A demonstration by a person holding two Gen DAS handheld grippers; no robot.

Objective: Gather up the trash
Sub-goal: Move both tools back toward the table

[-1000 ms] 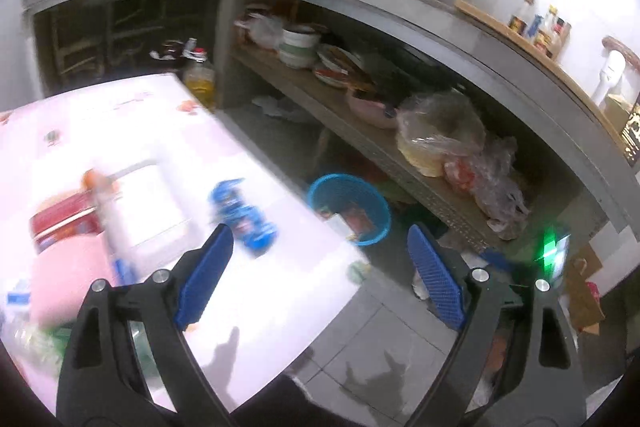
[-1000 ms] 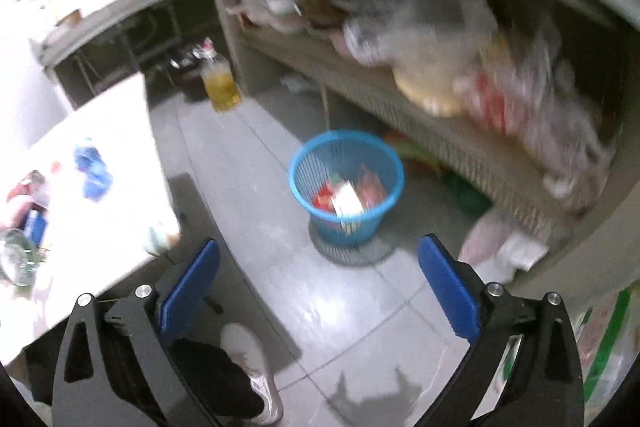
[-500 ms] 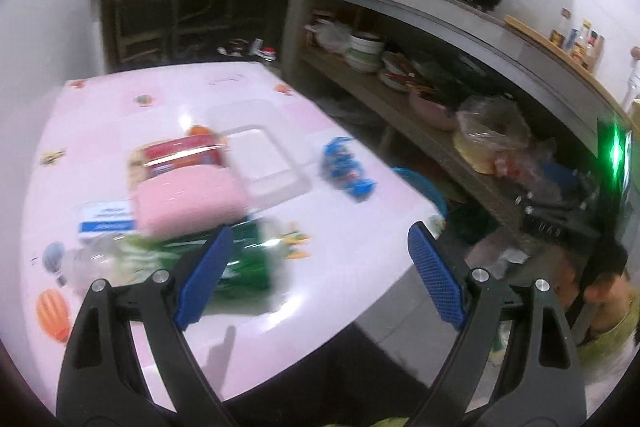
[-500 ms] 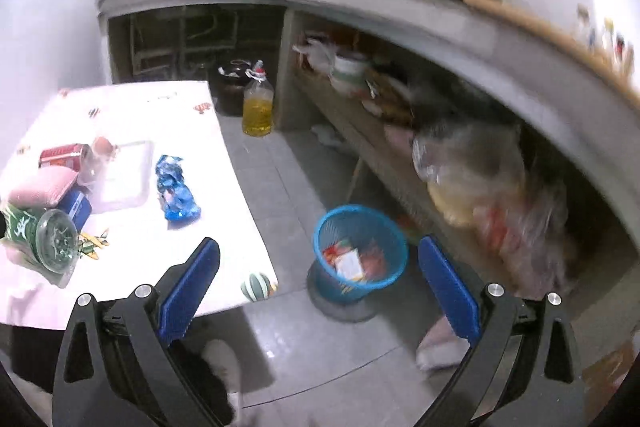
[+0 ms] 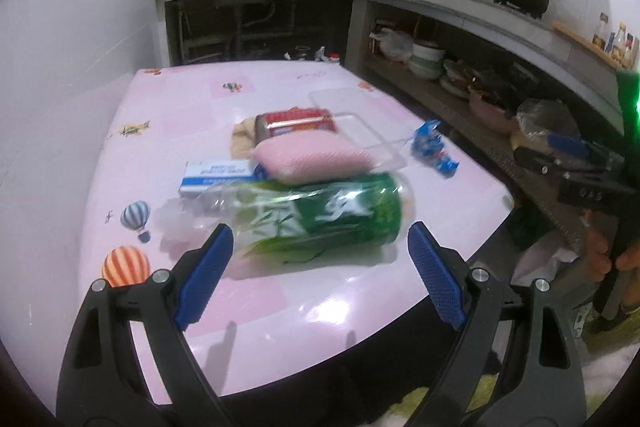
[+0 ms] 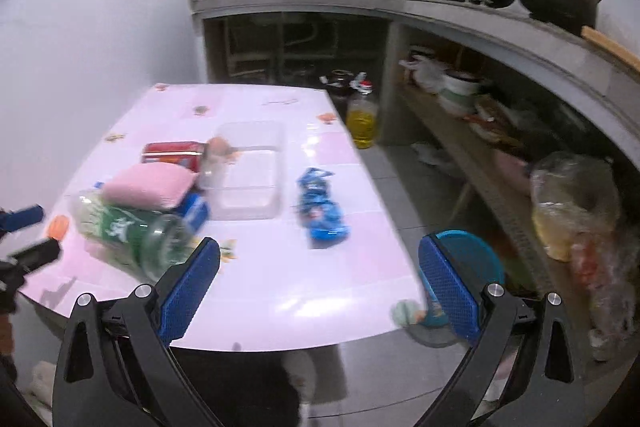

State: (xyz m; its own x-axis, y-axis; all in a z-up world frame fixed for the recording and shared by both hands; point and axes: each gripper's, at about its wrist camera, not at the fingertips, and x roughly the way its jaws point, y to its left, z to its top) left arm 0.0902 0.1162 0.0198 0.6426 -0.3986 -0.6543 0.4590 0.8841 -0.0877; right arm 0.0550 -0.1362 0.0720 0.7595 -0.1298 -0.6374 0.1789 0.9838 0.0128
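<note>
Both views now face the pink surface (image 5: 168, 131) instead of the floor and the blue basket (image 6: 476, 251), so a fresh pick appears to be starting. The left tongs (image 5: 320, 269) hang wide open and empty just short of the green-labelled bottle (image 5: 320, 215) lying on its side. The right tongs (image 6: 320, 291) are equally spread and empty, facing the blue wrapper (image 6: 320, 207); blur leaves smaller trash unclear.

Black claw (image 5: 320, 261) arms, blue ribbed pads (image 5: 205, 273), silver screws
</note>
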